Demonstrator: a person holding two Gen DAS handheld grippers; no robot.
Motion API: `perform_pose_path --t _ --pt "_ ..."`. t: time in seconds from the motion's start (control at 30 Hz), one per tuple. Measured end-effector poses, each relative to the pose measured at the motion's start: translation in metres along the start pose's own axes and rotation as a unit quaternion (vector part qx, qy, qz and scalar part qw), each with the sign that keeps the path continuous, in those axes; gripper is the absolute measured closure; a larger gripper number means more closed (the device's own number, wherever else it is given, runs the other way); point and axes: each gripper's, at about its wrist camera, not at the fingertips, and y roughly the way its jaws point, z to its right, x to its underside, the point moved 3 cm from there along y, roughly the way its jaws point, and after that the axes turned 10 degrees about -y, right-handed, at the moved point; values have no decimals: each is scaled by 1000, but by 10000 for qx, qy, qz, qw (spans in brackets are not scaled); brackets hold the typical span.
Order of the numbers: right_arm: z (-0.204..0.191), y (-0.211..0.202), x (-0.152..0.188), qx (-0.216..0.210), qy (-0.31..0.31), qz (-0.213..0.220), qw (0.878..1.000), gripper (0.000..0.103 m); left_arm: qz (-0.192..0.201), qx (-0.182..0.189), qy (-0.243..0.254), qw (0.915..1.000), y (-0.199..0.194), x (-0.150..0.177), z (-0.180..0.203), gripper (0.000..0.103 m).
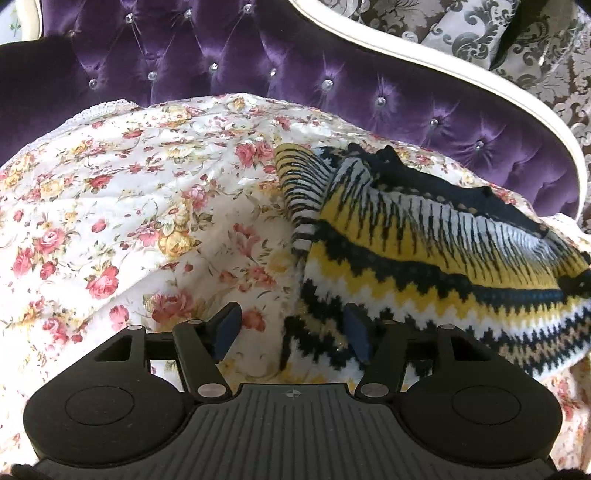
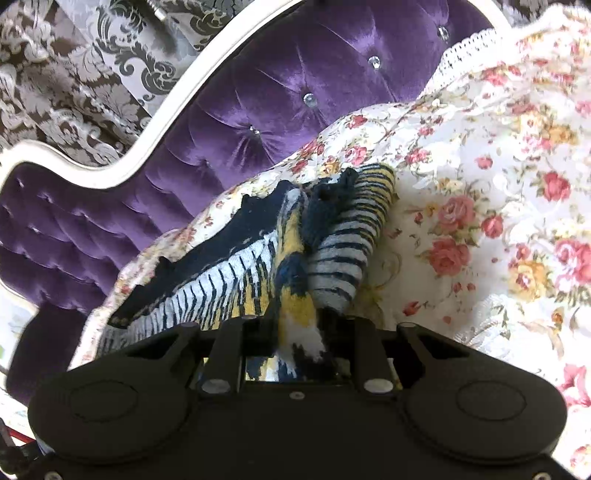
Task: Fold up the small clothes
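Note:
A small knit sweater in yellow, white and dark blue zigzag bands lies bunched on a floral bedspread. My left gripper is open, its blue pads on either side of the sweater's lower left edge, with nothing held. In the right wrist view the sweater is drawn up into my right gripper, which is shut on a fold of it; the fingertips are hidden by the cloth. One striped sleeve hangs to the right.
A purple tufted headboard with a white frame runs behind the bedspread. Patterned grey wallpaper is beyond it. The floral bedspread spreads wide to the left of the sweater.

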Motion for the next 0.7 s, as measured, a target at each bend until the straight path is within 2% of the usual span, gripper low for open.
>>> perform_pose_path --t 0.23,0.4,0.7 --pt "-32 -10 -16 422 -447 -8 9981 76 107 -56 293 9995 2 5 6 36" --pt "-76 -14 -33 526 -901 78 9945 77 161 -41 402 9991 1 8 7 34" --pt "-180 6 -50 236 -1792 94 9835 77 173 87 343 9992 -1 9 5 34"
